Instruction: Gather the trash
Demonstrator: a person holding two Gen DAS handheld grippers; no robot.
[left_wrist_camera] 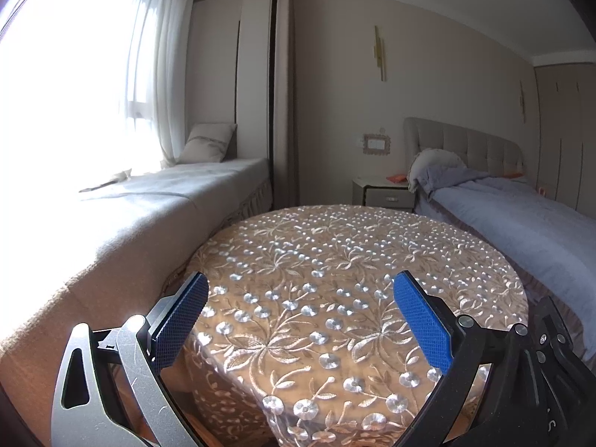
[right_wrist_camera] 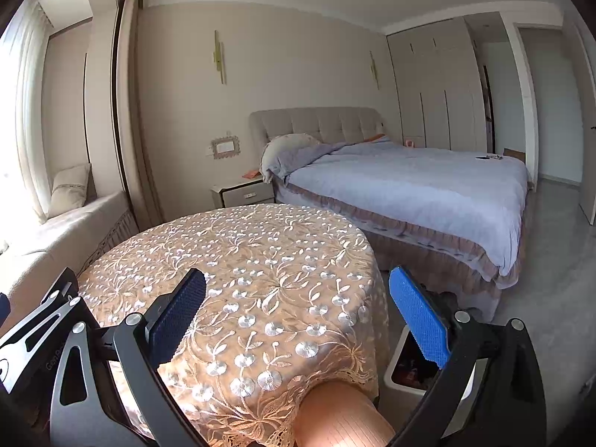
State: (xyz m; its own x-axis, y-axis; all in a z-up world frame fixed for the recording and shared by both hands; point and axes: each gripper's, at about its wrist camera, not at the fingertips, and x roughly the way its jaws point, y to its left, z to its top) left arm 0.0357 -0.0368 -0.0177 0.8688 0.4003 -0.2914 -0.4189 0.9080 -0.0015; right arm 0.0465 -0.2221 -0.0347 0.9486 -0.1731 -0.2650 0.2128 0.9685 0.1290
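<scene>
Both tools are at the ready position above the round table [left_wrist_camera: 335, 260], which occupies the centre of each wrist view under an embroidered floral cloth [right_wrist_camera: 260, 260].

1. Left gripper [left_wrist_camera: 298, 316]: the jaws stand wide apart, with nothing between the blue pads [left_wrist_camera: 421, 324].
2. Right gripper [right_wrist_camera: 298, 316]: the jaws stand wide apart and carry nothing.
3. Task item: no loose trash shows on the tabletop in either view. The white bin [right_wrist_camera: 402, 376] sits at the lower right of the right wrist view, just beside the table edge, half hidden behind my right finger. Dark and reddish contents show inside it; I cannot identify them.
4. Candidate items far off: an orange object [right_wrist_camera: 251, 175] on the nightstand [right_wrist_camera: 242, 193] left of the bed [right_wrist_camera: 409, 193], and small dark objects [right_wrist_camera: 488, 157] on the duvet, upper right. Whether these are trash cannot be told.

Hazards, as I judge them:
- The cloth overhangs the table edge. A pad that dips low could snag the lace and drag the cloth.
- The bin lies behind my right finger, so a blind swing of that tool could knock it over.
- Window glare at the upper left of the left wrist view washes out the window seat [left_wrist_camera: 167, 193]; small litter there could be missed.
</scene>
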